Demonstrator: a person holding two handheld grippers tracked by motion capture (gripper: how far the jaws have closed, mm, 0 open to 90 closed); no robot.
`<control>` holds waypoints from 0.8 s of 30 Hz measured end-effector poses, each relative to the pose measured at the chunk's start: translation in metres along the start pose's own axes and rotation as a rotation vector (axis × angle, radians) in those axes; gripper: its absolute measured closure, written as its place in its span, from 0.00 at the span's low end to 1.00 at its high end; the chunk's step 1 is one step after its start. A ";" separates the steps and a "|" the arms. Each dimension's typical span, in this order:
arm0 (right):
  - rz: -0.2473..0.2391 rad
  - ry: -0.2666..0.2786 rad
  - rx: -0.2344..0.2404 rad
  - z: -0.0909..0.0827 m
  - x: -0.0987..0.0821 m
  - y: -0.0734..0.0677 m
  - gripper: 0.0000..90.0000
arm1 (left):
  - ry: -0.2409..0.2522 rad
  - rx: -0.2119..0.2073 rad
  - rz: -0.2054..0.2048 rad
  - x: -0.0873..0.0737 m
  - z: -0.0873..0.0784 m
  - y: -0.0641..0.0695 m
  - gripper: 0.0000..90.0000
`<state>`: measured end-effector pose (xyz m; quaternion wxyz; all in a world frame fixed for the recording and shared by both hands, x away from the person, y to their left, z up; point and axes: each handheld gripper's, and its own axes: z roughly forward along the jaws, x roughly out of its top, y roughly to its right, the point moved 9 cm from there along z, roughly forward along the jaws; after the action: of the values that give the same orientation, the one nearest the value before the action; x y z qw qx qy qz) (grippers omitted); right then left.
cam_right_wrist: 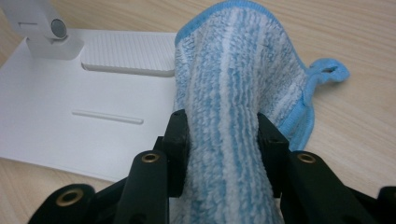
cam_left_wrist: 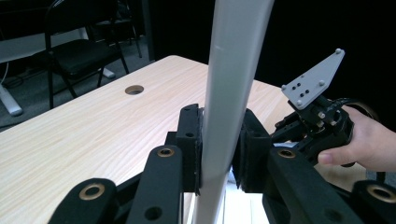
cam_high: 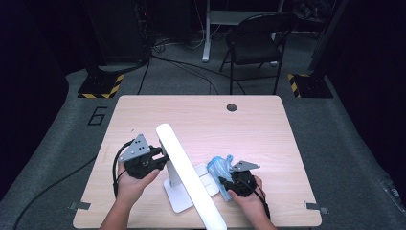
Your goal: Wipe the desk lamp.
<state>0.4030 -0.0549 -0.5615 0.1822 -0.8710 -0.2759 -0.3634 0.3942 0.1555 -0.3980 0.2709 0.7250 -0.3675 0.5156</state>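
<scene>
left tongs [cam_left_wrist: 219, 149] clamped on white lamp arm [cam_left_wrist: 231, 93], steadying it above lamp base [cam_right_wrist: 56, 121] near front edge of table [cam_high: 249, 124]. right tongs [cam_right_wrist: 223, 140] closed on blue-striped cloth [cam_right_wrist: 233, 84], held over right side of base, just beside arm. wiping judged barely begun: cloth not touching arm or base; whole lamp left to clean.

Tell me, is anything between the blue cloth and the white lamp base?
Nothing visible. The right gripper holds the blue cloth at the edge of the white lamp base, with no other thing between them. The left gripper clamps the lamp arm.
</scene>
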 end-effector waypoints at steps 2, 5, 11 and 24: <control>0.010 0.015 0.003 -0.003 0.001 0.003 0.70 | 0.002 0.004 -0.002 0.001 0.002 -0.001 0.83; 0.025 0.032 0.002 -0.006 0.002 0.008 0.70 | 0.003 0.000 -0.008 0.001 0.004 -0.002 0.83; 0.035 0.032 -0.004 -0.008 0.001 0.011 0.70 | -0.003 0.001 -0.006 0.004 0.010 -0.002 0.82; 0.047 0.055 -0.027 -0.014 0.003 0.017 0.69 | 0.002 0.003 -0.020 0.010 0.026 -0.007 0.82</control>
<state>0.4076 -0.0744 -0.5520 0.1866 -0.8692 -0.2455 -0.3866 0.4164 0.1371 -0.3973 0.2751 0.7286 -0.3593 0.5142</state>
